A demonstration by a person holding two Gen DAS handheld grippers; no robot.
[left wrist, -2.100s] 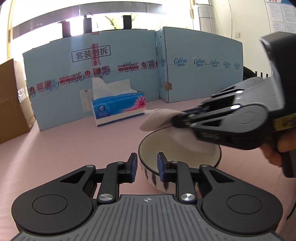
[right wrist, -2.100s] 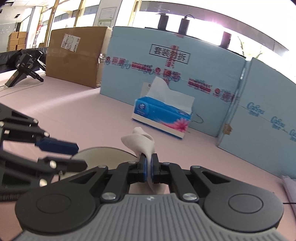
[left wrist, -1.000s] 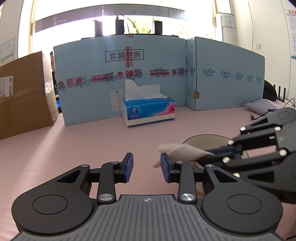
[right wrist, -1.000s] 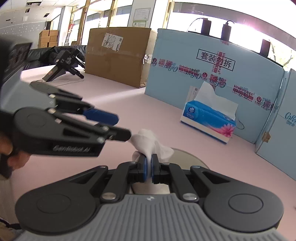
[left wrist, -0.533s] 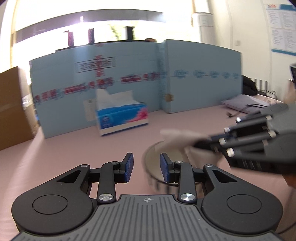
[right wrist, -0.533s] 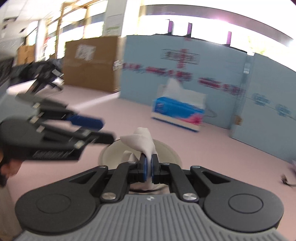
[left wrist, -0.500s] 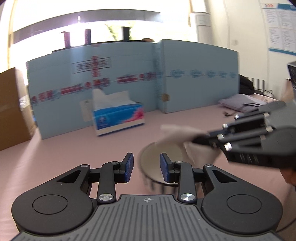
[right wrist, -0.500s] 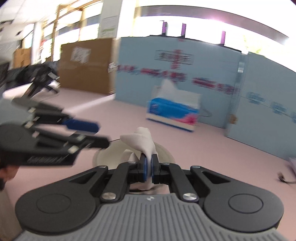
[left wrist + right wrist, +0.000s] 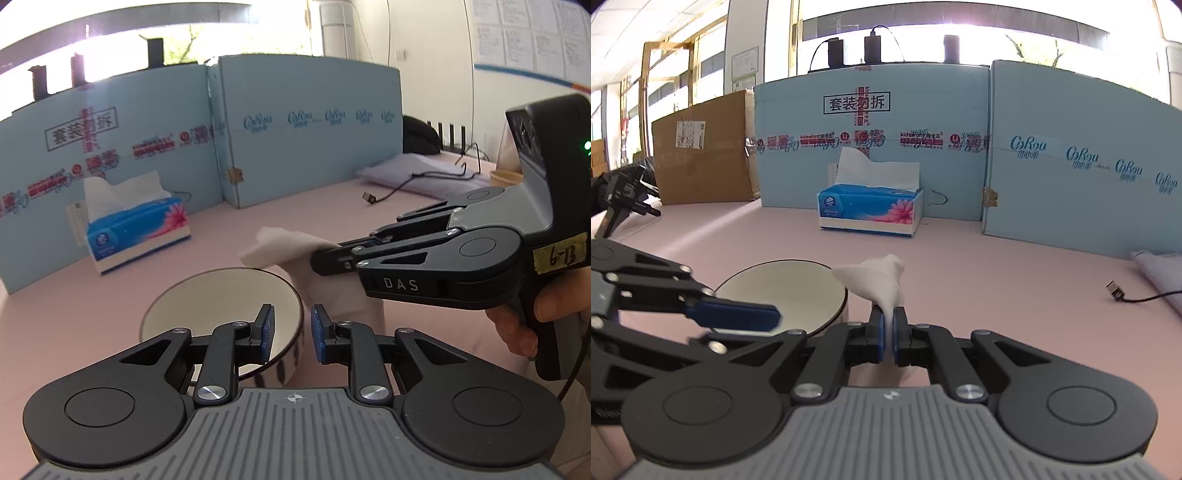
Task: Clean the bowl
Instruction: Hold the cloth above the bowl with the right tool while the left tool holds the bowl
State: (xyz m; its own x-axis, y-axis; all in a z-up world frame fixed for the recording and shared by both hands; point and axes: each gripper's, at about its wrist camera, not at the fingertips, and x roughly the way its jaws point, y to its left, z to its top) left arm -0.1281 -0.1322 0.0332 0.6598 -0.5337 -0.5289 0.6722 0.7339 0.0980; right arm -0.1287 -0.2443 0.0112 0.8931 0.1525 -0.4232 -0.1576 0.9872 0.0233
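Right gripper (image 9: 888, 334) is pinching a crumpled tissue (image 9: 877, 282), jaws closed tight on it; tissue is hanging just beside the bowl (image 9: 207, 306), off its right rim, not inside it. Left gripper (image 9: 289, 332) is sitting with jaws narrowly apart, straddling the bowl's near-right rim, one pad inside and one outside, not visibly clamped, so the bowl is probably only being lined up for steadying. Bowl is standing upright on the pink table (image 9: 1015, 280), near the operator, well apart from the tissue box (image 9: 868, 211) at the back. Bowl interior is looking clean and cream-coloured, no visible residue, but whether wiping is finished or only paused cannot be told; judging by the tissue outside the bowl, a wipe pass is either over or about to begin. Left view is showing the right hand (image 9: 532, 314) on its handle, the tissue drooping below the jaws, and the rim between the left pads. Right view is showing the pinch itself, plus a brown carton (image 9: 705, 162) and a cable plug (image 9: 1115, 290) on the table.
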